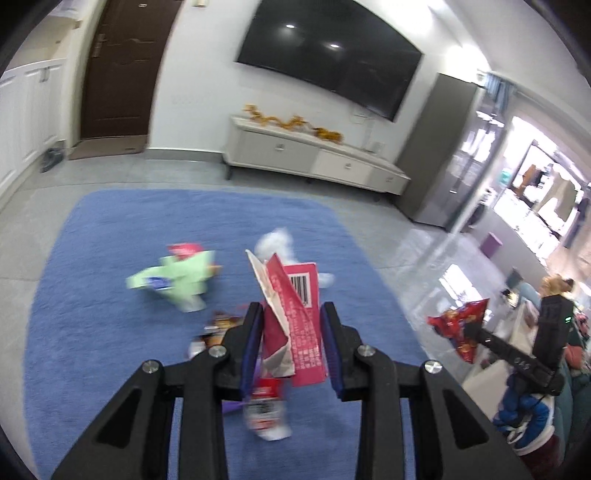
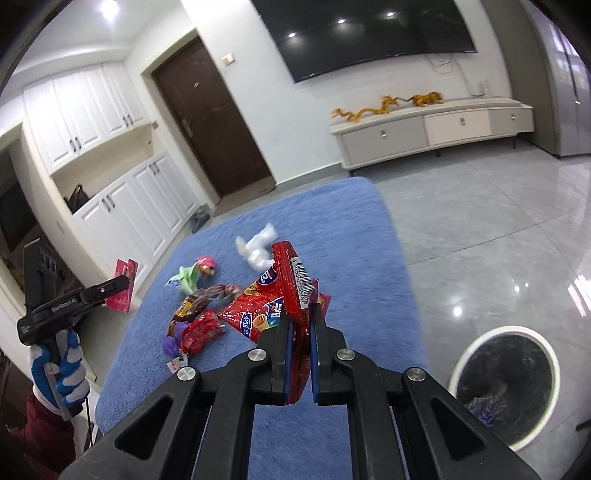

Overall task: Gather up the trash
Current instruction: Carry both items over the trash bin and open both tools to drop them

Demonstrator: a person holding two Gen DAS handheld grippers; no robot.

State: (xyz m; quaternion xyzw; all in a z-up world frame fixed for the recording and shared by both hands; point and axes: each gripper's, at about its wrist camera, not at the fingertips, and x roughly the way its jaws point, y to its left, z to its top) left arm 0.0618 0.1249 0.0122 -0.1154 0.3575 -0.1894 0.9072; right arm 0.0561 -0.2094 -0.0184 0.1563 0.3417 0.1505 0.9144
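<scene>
My left gripper (image 1: 291, 314) is shut on a pink paper carton (image 1: 299, 325) with a barcode, held above the blue rug (image 1: 92, 258). My right gripper (image 2: 300, 314) is shut on a red snack bag (image 2: 284, 291), also lifted above the rug (image 2: 351, 229). On the rug lie a green wrapper (image 1: 177, 277), crumpled white tissue (image 1: 275, 242), a dark brown wrapper (image 1: 221, 325) and a red-and-white wrapper (image 1: 266, 410). The right wrist view shows the same litter: green wrapper (image 2: 188, 277), white tissue (image 2: 258, 247), brown wrapper (image 2: 199, 304), small red wrapper (image 2: 201, 332). A lined white trash bin (image 2: 506, 384) stands on the floor to the right.
A white TV cabinet (image 2: 432, 129) stands by the far wall under a black TV (image 2: 369, 33). A brown door (image 2: 210, 122) and white cupboards (image 2: 122, 206) are at the left. Grey glossy tiles (image 2: 498, 229) surround the rug. The other hand's gripper shows in each view, in the left wrist view (image 1: 476, 328) and in the right wrist view (image 2: 122, 284).
</scene>
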